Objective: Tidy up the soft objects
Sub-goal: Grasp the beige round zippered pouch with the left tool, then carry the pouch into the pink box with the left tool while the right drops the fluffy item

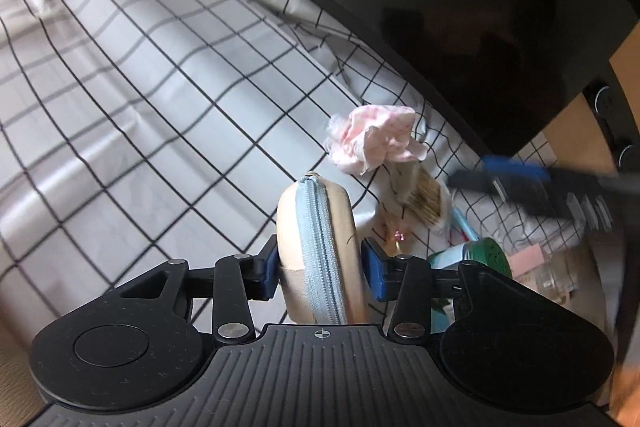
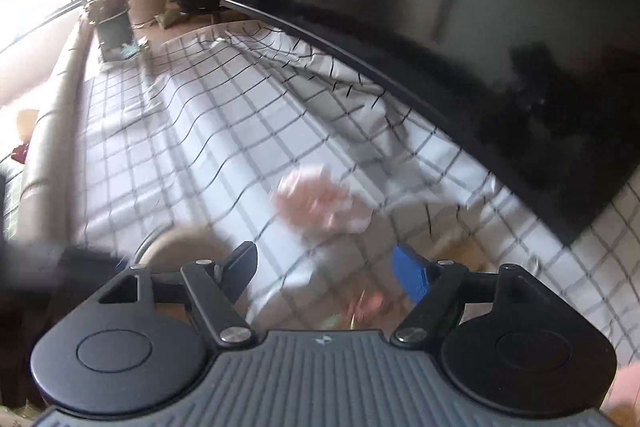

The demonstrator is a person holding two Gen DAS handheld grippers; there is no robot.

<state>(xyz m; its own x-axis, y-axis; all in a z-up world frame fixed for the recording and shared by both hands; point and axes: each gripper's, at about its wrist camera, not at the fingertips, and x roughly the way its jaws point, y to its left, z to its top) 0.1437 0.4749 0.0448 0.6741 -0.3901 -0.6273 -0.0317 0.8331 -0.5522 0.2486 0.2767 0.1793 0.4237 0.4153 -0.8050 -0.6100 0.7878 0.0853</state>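
I have the beige zip pouch (image 1: 320,247) clamped in my left gripper (image 1: 320,259) above the checked cloth (image 1: 140,87), my right gripper (image 2: 326,271) spread and empty, while the pink crumpled fabric (image 1: 374,139) and small clutter beside it look unsorted to me

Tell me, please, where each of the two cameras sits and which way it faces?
Left wrist: on the left gripper, looking down along its jaws at the beige zip pouch between them; no hand shows.
Right wrist: on the right gripper, jaws open and empty, tilted down over the checked cloth; no hand clearly shows.
Shared: the checked cloth, pink crumpled cloth, pouch and dark screen.
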